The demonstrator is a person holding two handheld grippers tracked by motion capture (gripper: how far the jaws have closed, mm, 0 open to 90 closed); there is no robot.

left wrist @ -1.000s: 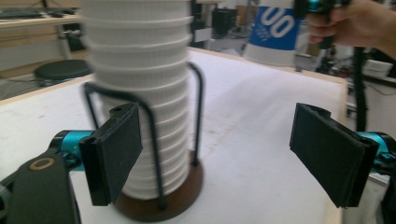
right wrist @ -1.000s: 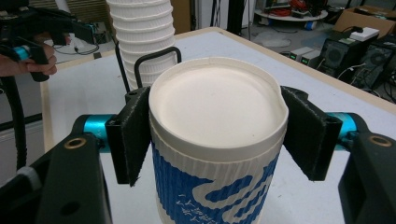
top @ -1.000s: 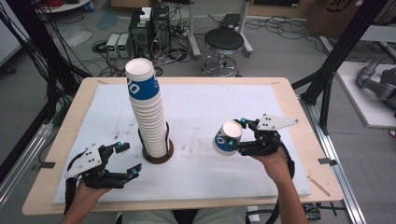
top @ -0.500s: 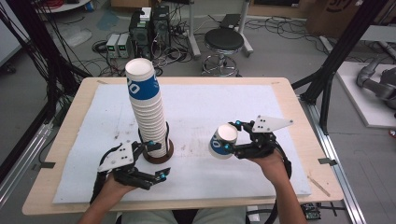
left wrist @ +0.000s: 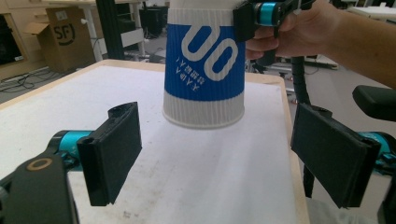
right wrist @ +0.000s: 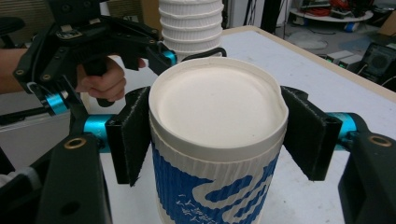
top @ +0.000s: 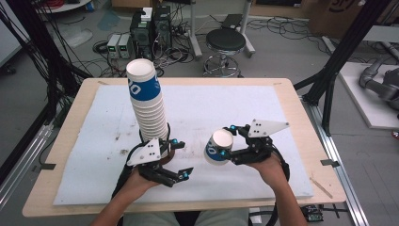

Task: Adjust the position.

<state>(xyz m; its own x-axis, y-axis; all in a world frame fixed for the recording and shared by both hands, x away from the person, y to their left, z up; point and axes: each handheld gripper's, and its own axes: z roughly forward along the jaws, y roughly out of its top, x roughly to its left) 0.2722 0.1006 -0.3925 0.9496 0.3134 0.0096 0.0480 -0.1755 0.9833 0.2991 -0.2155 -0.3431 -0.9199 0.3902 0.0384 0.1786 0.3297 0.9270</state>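
A pale wooden counter (top: 301, 122) with a scuffed white mat (top: 226, 108) stands on a grey concrete floor (top: 282, 52). Behind it sits a round black stool (top: 226, 41), computer towers (top: 151, 23) amid tangled cables (top: 181, 40), and black frame struts (top: 341, 56). A cardboard box (left wrist: 65, 39) rests off to one side.

Right gripper (right wrist: 217, 140): clamped on blue-and-white paper cup (right wrist: 217, 154).
Far left: left gripper (right wrist: 93, 42), cup stack (right wrist: 190, 25).
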